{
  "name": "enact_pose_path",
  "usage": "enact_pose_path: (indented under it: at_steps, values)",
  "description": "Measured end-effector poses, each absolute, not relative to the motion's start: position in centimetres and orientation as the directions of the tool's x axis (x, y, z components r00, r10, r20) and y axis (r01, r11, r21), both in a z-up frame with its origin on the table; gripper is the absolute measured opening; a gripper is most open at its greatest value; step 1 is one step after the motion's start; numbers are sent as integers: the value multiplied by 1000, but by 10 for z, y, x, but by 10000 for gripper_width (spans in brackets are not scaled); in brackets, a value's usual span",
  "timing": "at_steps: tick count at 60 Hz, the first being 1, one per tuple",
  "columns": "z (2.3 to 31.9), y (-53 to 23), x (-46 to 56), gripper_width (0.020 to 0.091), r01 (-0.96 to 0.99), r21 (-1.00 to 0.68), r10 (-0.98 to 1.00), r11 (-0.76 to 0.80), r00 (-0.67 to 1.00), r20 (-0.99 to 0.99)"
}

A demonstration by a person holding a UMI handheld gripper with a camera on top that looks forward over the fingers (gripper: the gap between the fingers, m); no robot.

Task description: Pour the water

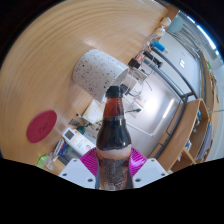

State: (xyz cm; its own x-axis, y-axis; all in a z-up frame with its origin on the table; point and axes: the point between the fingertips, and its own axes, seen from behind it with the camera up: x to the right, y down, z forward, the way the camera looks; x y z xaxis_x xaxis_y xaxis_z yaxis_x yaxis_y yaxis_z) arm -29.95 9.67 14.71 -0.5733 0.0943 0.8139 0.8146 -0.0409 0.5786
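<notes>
While tool (113, 165) clamps dark bottle (113, 130), label unreadable, white speckled cup (96, 72) beyond.

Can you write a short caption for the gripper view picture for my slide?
Gripper shut on a dark bottle, tipped toward a white speckled cup on a round wooden table.

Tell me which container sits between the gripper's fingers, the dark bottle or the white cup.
The dark bottle; it stands upright between the pink pads, while the speckled white cup lies beyond it on the wooden table.
</notes>
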Motion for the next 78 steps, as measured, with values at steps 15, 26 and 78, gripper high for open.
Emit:
enact_pose_path:
  at_steps: [15,26,78]
  values:
    - [155,87,-293,369,916,393,83,-74,-388,918]
    - [150,67,-279,383,961,-243,127,-134,260,957]
    - [107,72,-275,419,-45,-991,41,-125,998,-50]
